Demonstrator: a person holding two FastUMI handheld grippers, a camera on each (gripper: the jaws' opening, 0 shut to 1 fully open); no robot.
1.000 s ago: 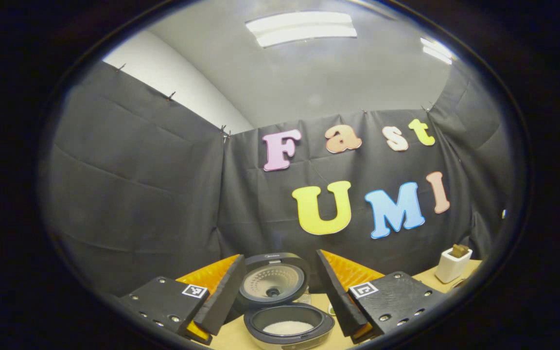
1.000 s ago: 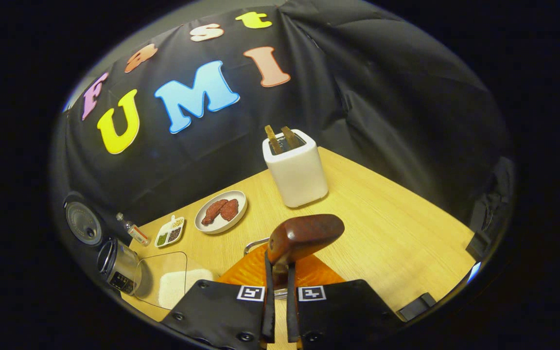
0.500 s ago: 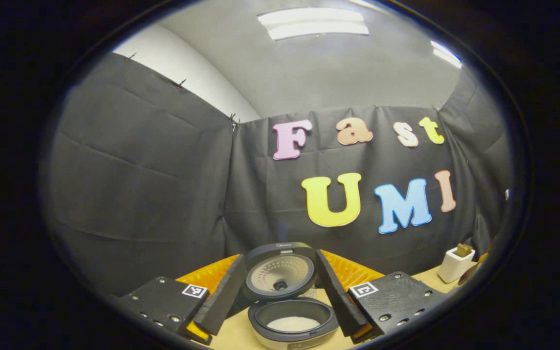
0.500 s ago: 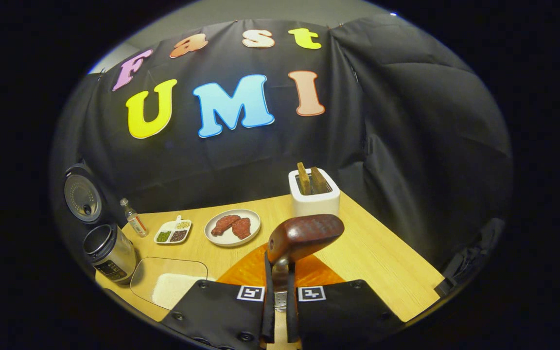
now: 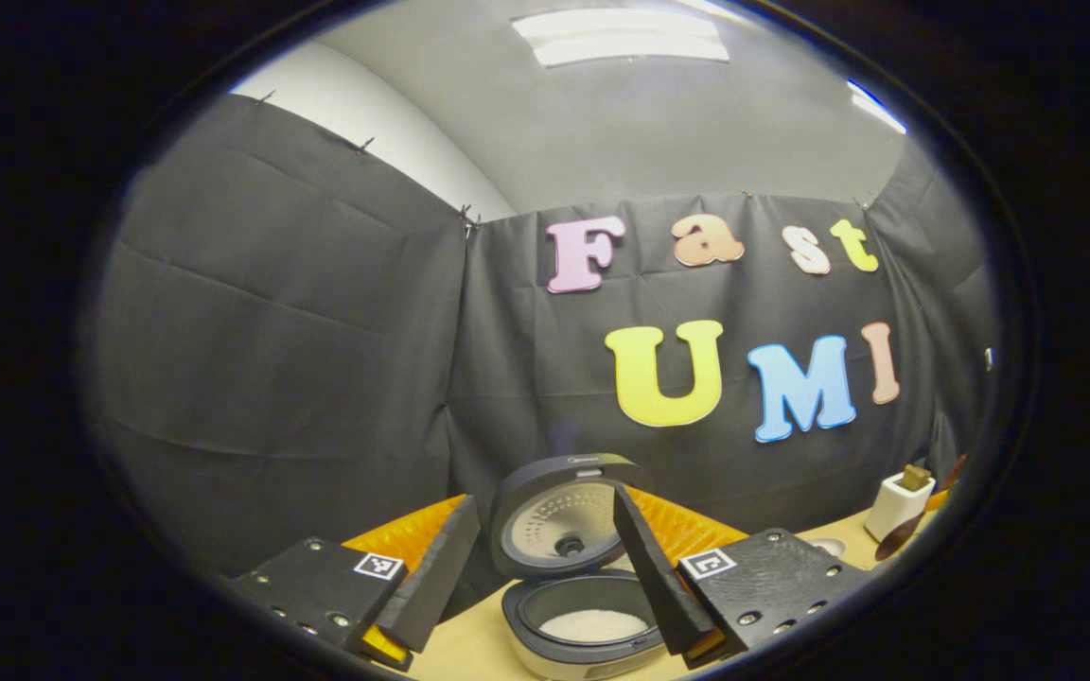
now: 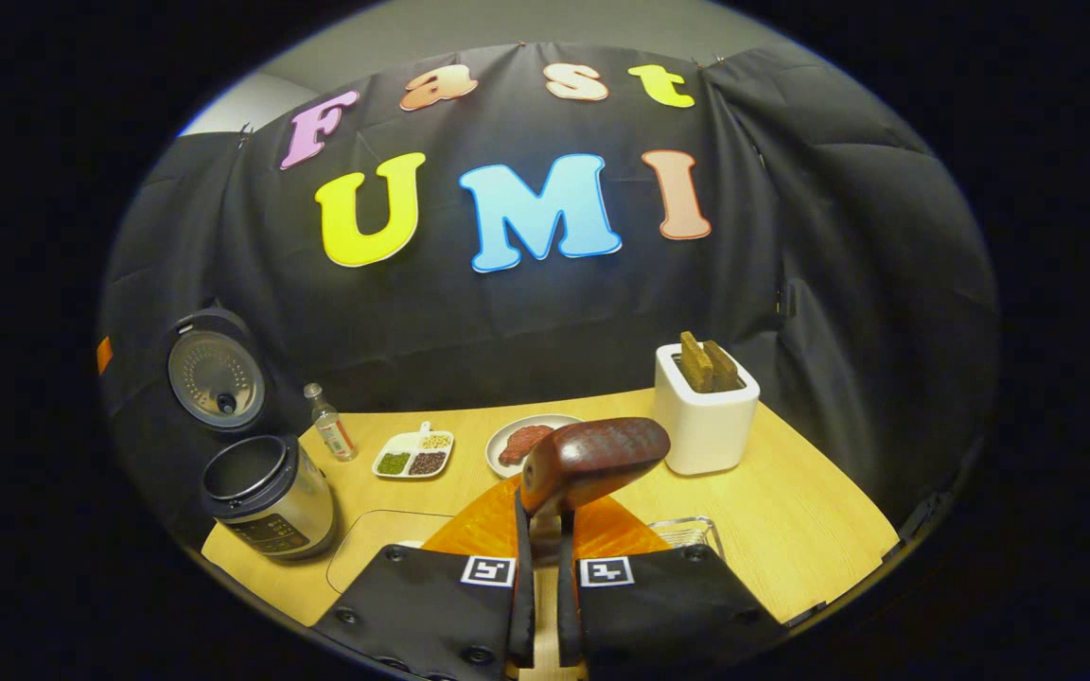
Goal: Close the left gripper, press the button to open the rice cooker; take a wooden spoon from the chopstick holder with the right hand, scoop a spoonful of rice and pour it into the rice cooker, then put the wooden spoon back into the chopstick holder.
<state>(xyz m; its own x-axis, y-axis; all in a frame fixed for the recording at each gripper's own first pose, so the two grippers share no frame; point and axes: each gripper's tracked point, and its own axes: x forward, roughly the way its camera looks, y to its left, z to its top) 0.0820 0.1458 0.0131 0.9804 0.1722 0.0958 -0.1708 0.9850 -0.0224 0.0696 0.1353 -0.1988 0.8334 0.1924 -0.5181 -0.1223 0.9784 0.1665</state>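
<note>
The wooden spoon is showing glossy dark wood; the rice cooker beside it is gleaming, brushed metal.

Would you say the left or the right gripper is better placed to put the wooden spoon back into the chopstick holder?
Right. The right gripper is shut on the wooden spoon, with the chopstick holder just ahead. The left gripper is open, holds nothing, and faces the open rice cooker.
</note>
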